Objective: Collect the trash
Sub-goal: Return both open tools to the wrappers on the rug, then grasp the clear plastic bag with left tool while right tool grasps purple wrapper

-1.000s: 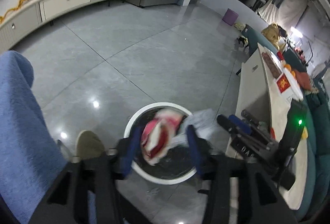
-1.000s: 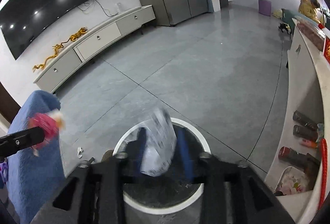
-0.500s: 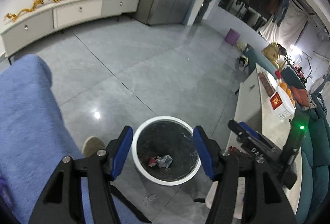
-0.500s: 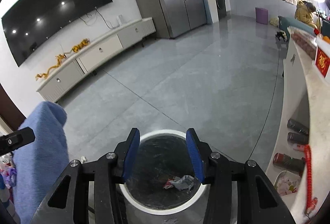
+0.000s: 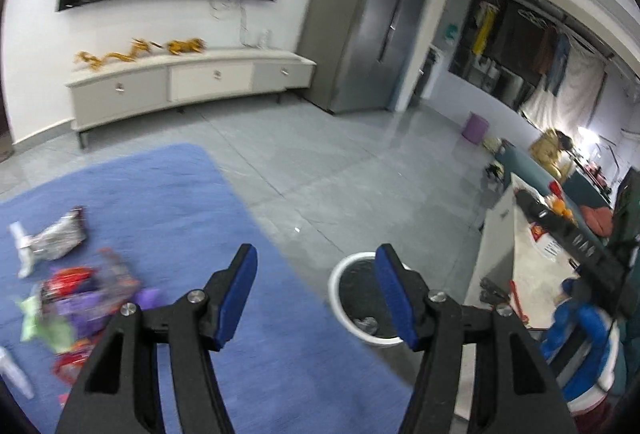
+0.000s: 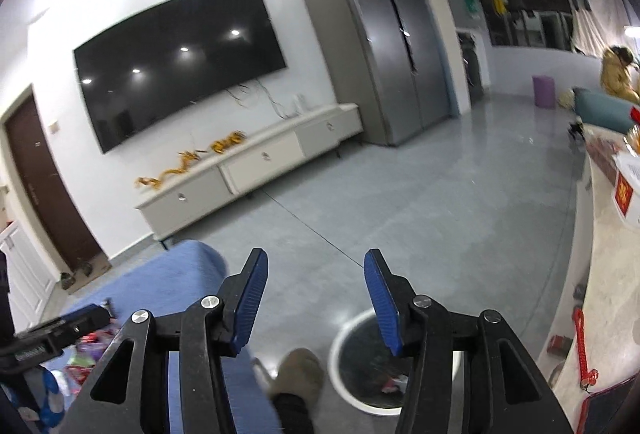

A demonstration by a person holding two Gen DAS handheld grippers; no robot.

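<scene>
A round white-rimmed trash bin (image 5: 354,308) stands on the grey floor, with crumpled wrappers inside; it also shows in the right wrist view (image 6: 352,386). My left gripper (image 5: 314,290) is open and empty, raised above the blue rug (image 5: 168,202). Several wrappers (image 5: 76,298) and a silver packet (image 5: 56,234) lie on the rug at the left. My right gripper (image 6: 314,298) is open and empty, above the bin and the rug's edge (image 6: 184,270). Some wrappers (image 6: 86,354) show at the lower left there.
A white counter (image 6: 600,274) runs along the right, beside the bin. A person's shoe (image 6: 298,378) stands next to the bin. A low TV cabinet (image 5: 188,82), a wall TV and a grey fridge (image 5: 368,22) line the far wall.
Both grippers dropped their wrappers into the bin, opened, and then lifted and swung left toward the rug. The trash pile on the rug has come into view.
</scene>
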